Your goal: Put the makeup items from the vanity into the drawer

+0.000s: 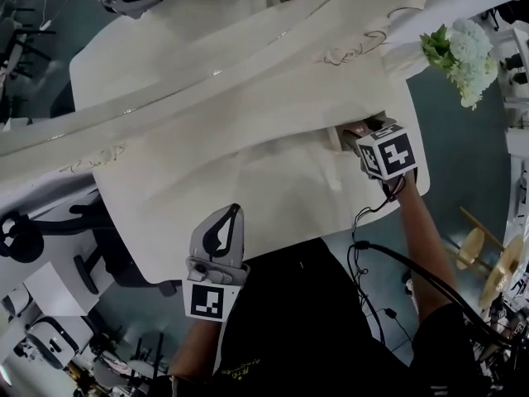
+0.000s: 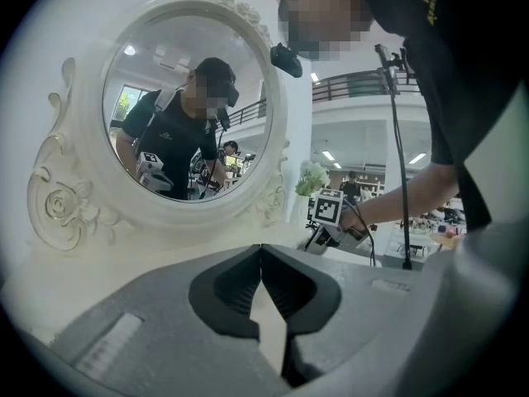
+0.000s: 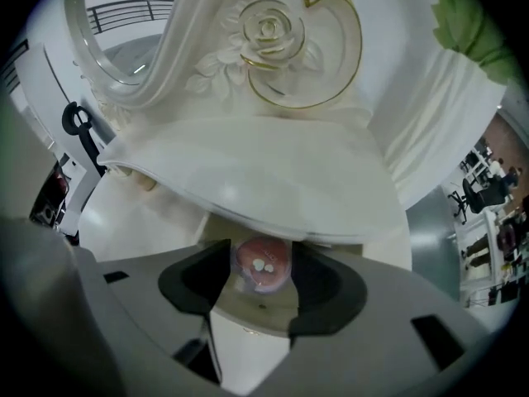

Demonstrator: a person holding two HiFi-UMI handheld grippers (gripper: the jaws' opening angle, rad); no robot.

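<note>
A round pink makeup compact (image 3: 263, 263) with a clear lid sits between the pads of my right gripper (image 3: 262, 273), which is shut on it. It hangs just under the lip of the white vanity top (image 3: 248, 180), over the pale inside of the open drawer (image 3: 248, 313). In the head view the right gripper (image 1: 361, 136) is at the vanity's right side, its tips tucked below the top (image 1: 248, 164). My left gripper (image 1: 234, 213) rests at the vanity's near edge. Its jaws are shut with nothing in them (image 2: 262, 259).
An oval mirror (image 2: 186, 106) in a carved white frame stands at the back of the vanity. White flowers (image 1: 463, 52) stand at the far right corner. A black chair (image 1: 50, 238) is left of the vanity, and cables (image 1: 372, 263) trail from my right gripper.
</note>
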